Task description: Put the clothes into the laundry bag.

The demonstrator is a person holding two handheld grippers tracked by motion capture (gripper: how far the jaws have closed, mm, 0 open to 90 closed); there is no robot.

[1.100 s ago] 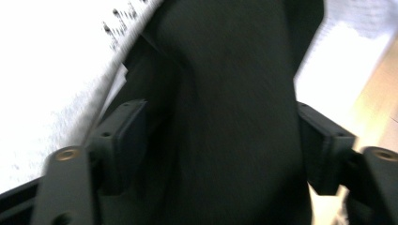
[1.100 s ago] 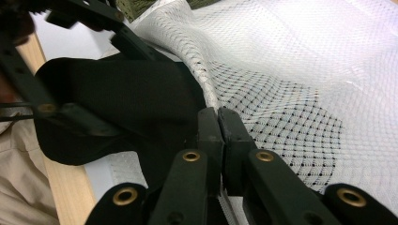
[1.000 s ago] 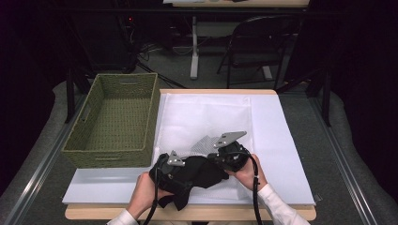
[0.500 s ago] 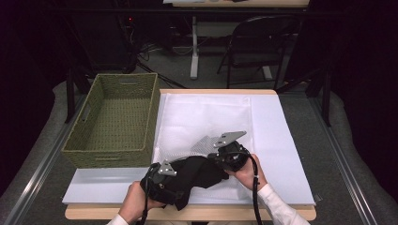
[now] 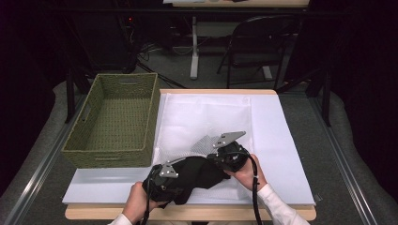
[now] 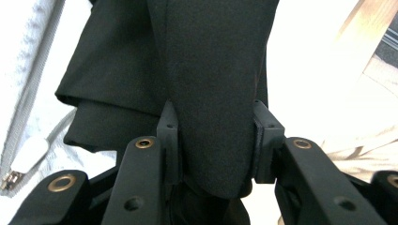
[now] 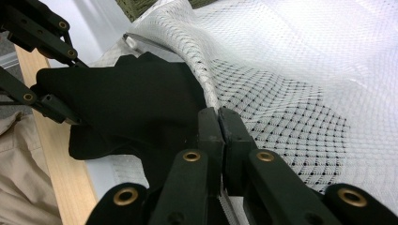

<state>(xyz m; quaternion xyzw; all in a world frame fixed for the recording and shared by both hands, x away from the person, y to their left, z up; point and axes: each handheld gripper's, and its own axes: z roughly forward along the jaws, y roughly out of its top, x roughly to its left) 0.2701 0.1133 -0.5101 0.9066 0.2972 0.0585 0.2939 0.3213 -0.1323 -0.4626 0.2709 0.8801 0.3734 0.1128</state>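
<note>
The left gripper (image 6: 213,140), its jaws just closing, clamps a fold of soft black cloth garment (image 6: 211,70) between them. The right gripper (image 7: 219,124), jaws pressed together, pinches the lifted edge of a white mesh zip bag (image 7: 291,61), the garment just left of it. A green woven basket (image 5: 89,154) sits beyond on the counter (image 5: 281,136).

no readable text, labels or signs

High cam looks down over table (image 5: 281,140); both gripper cams close-up, sharing black cloth (image 6: 211,70).
</note>
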